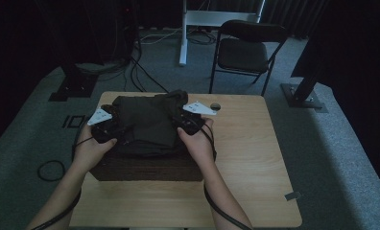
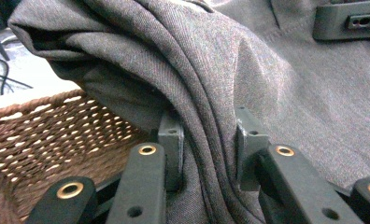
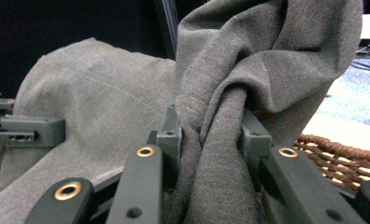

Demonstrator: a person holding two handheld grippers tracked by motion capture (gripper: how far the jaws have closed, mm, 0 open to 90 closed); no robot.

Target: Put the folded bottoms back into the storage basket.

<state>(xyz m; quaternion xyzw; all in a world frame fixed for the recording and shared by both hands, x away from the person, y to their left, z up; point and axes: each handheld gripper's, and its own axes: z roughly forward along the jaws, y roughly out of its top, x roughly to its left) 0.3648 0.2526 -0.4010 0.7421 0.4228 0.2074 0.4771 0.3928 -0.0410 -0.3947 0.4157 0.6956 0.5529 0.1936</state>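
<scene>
A folded dark grey-brown garment (image 1: 145,122) lies over a brown wicker basket (image 1: 145,170) on the wooden table. My left gripper (image 1: 112,125) is shut on a thick fold at the garment's left side; in the left gripper view the cloth (image 2: 206,84) is bunched between its pads (image 2: 171,140). My right gripper (image 1: 184,120) is shut on a twisted bunch at the garment's right side; in the right gripper view the cloth (image 3: 220,140) fills the gap between its pads (image 3: 169,135). The basket's woven wall (image 2: 43,135) sits just under the cloth.
The wooden table (image 1: 245,143) has bare surface to the right and in front of the basket. A small round hole (image 1: 215,106) marks its far side. A black folding chair (image 1: 245,50) and a white desk leg (image 1: 182,33) stand behind. Cables (image 1: 51,170) trail on the carpet.
</scene>
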